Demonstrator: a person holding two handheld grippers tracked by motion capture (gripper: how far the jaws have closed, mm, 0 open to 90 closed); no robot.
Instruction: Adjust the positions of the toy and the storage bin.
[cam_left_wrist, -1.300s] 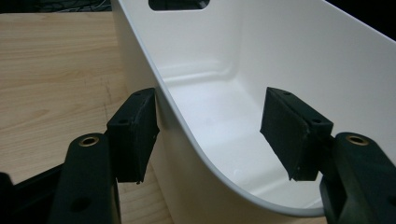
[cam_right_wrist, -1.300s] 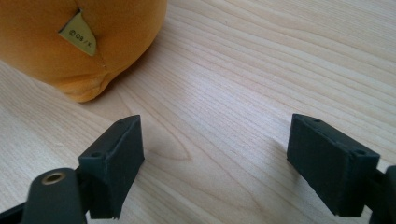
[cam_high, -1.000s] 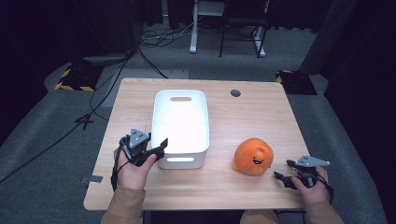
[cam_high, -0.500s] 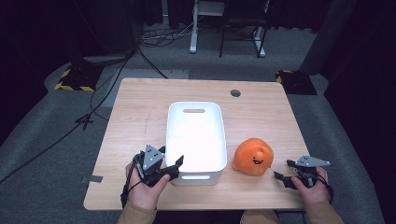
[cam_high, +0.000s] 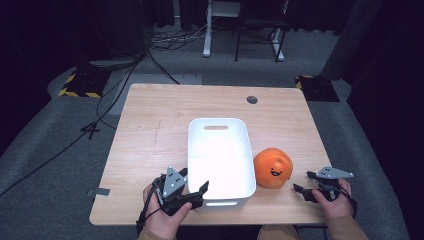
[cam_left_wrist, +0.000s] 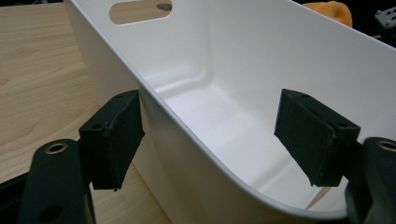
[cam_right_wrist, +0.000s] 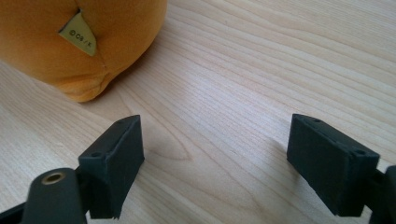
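The left gripper (cam_high: 192, 192) sits at about seven o'clock on the table (cam_high: 150, 130), its jaws straddling the near-left corner of the white bin (cam_high: 220, 150). They have just been opening: in the left gripper view one pad (cam_left_wrist: 114, 135) lies close beside the outside of the wall, the other (cam_left_wrist: 315, 135) hangs inside the bin clear of the plastic, so the rim runs between them unpressed. The bin stands at the middle of the table, its long side running from six towards twelve o'clock, a handle slot in the far end. The right gripper (cam_high: 305, 185) rests at about five o'clock with its jaws wide apart over bare wood. The orange plush toy (cam_high: 272, 167) with a smiling face sits touching the bin's right wall, near that gripper's tips but apart from them.
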